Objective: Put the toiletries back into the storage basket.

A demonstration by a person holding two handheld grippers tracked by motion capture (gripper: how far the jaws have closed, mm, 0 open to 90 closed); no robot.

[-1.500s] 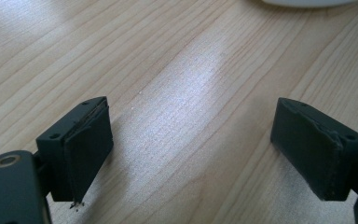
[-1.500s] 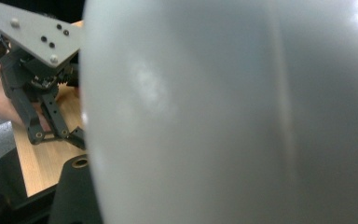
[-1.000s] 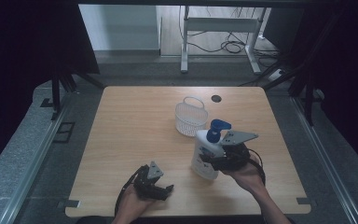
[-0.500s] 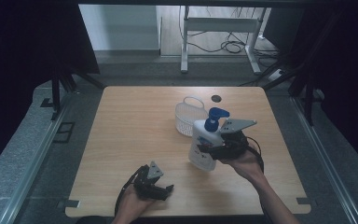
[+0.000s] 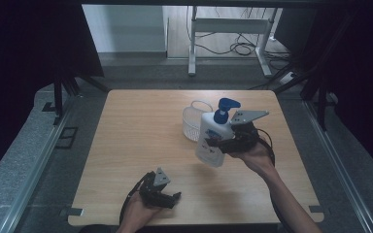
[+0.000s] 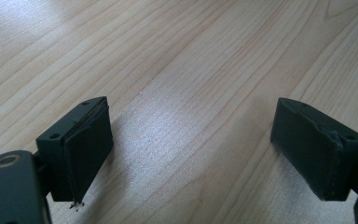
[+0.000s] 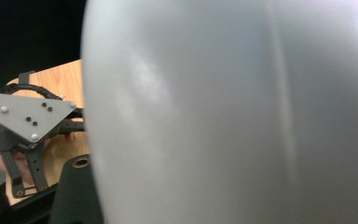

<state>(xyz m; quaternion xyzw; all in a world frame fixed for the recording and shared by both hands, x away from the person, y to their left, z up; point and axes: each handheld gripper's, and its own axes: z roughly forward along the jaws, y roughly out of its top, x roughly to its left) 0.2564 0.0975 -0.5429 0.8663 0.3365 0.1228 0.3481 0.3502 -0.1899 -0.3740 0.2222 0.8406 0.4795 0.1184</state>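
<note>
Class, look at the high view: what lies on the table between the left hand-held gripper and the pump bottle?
Nothing: bare wood separates the left hand-held gripper from the pump bottle, seen in the high view.

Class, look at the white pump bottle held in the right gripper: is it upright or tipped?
Tipped slightly. In the high view the pump bottle leans, its blue pump head further right than its base, gripped by the right gripper above the table.

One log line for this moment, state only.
right tongs: shut on pump bottle, lifted | left tongs: open, low over table | basket: behind bottle
</note>
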